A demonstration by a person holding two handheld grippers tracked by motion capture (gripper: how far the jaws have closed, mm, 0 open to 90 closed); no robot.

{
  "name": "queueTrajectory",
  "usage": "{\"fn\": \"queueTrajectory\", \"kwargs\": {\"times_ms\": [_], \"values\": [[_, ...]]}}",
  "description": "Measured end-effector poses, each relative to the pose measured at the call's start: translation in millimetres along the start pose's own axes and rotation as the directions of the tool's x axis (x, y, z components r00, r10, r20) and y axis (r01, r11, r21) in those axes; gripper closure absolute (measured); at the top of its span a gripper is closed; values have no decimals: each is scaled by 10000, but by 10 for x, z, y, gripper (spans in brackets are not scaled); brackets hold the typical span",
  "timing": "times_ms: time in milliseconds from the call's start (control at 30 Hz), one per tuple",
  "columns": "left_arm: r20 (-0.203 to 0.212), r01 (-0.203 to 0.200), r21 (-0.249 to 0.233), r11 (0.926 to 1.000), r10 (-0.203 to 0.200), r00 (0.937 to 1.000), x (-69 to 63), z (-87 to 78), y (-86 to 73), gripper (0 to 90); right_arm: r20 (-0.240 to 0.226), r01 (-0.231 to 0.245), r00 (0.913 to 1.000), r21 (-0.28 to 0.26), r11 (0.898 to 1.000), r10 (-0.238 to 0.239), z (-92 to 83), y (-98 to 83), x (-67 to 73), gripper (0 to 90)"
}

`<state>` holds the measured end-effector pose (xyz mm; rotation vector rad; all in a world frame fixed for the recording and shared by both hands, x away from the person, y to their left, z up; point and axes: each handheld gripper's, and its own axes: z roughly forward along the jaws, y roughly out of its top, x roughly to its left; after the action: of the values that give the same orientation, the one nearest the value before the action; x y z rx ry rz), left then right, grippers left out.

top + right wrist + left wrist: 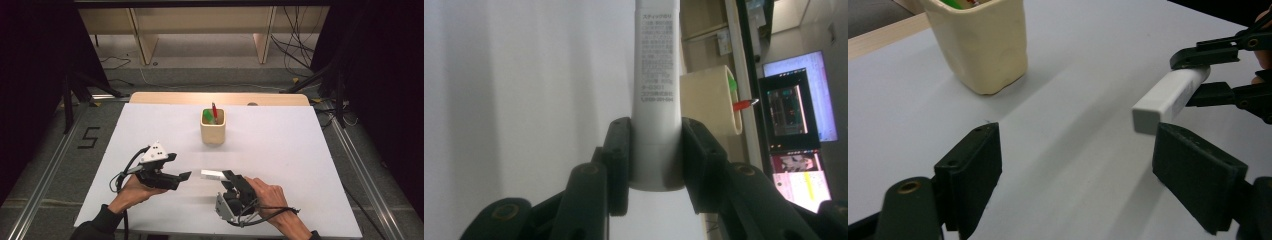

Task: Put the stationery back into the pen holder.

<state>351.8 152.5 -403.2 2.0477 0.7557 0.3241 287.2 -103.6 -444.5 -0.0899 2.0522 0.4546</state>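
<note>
1. the right gripper (226, 175) has its jaws closed onto a white stick-shaped tube (211, 174), one pad pressing on each side near one end of it.
2. in the right gripper view the tube (656, 75) runs straight out from between the jaws, with small printed text on its side.
3. in the high view the tube is held above the white table (300, 150), its free end pointing toward the left gripper (186, 175).
4. the left gripper's jaws stand wide apart with nothing between them; in the left gripper view the tube's square end (1153, 112) sits just beside the jaw at the right of that view, not touching it as far as can be told.
5. a cream cup (213, 128) stands farther back on the table, well apart from both grippers, with a red pen (214, 111) and a green item (207, 116) in it.
</note>
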Motion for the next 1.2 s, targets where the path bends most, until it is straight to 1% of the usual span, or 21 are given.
{"fn": "queueTrajectory", "kwargs": {"times_ms": [33,100,167,233,267,333,367,433,500,567,633,667,733,767,833,867,900,967,1000,1033,1200], "values": [[53,-85,73,9999,85,10000,-16,18,29,195,29,145,9999,-36,9999,-145,2,4,5,674],[245,-244,330,9992,236,9994,-45,59,87,195,274,405,9988,-22,9992,-405,3,14,31,674],[390,-483,605,9970,460,9982,-85,104,134,195,257,617,9978,65,9981,-619,13,24,46,675],[528,-654,794,9947,613,9967,-123,150,165,196,349,842,9958,7,9964,-842,30,22,60,674],[586,-757,889,9932,706,9958,-137,172,176,198,329,771,9965,100,9970,-774,30,27,77,674],[759,-904,1152,9892,820,9937,-157,212,192,203,474,1168,9920,-10,9932,-1167,39,31,86,674],[830,-989,1237,9874,890,9926,-163,229,198,205,421,1188,9921,-34,9929,-1185,40,34,93,674],[1024,-1055,1422,9842,914,9905,-172,261,208,214,519,1392,9890,-95,9902,-1386,52,41,108,674],[1179,-1157,1599,9803,974,9882,-182,289,219,215,459,1446,9885,-90,9895,-1440,59,48,121,674],[1398,-1350,1769,9749,1108,9840,-185,309,228,216,578,1712,9838,-182,9851,-1699,67,49,131,674],[1630,-1517,1924,9695,1209,9792,-188,330,237,216,543,1738,9835,-179,9846,-1726,65,42,151,674],[1723,-1554,1965,9681,1220,9775,-195,344,240,216,560,1833,9817,-153,9829,-1822,66,43,151,674],[1915,-1753,2087,9621,1356,9721,-215,371,246,216,575,1976,9789,-200,9801,-1962,67,43,157,674],[1998,-1835,2166,9589,1404,9697,-229,384,249,219,614,1963,9790,-234,9803,-1945,66,44,164,674],[2082,-2017,2339,9511,1537,9659,-251,412,260,222,660,2028,9775,-336,9786,-2003,67,46,169,674],[2116,-2100,2406,9476,1599,9642,-255,425,265,223,730,2184,9738,-358,9752,-2154,65,49,168,674],[2160,-2120,2460,9458,1598,9632,-257,438,270,223,716,2157,9745,-388,9757,-2126,64,49,175,674],[2285,-2171,2591,9411,1587,9605,-246,466,281,228,779,2323,9704,-397,9718,-2288,61,55,178,674],[2357,-2204,2647,9388,1587,9588,-242,478,283,235,751,2336,9702,-399,9715,-2302,61,54,187,674],[2439,-2252,2693,9363,1599,9565,-242,489,287,238,758,2454,9673,-419,9685,-2419,65,55,187,674],[2596,-2502,2857,9251,1766,9494,-278,529,301,245,705,2499,9664,-363,9676,-2470,63,58,209,674]]}}
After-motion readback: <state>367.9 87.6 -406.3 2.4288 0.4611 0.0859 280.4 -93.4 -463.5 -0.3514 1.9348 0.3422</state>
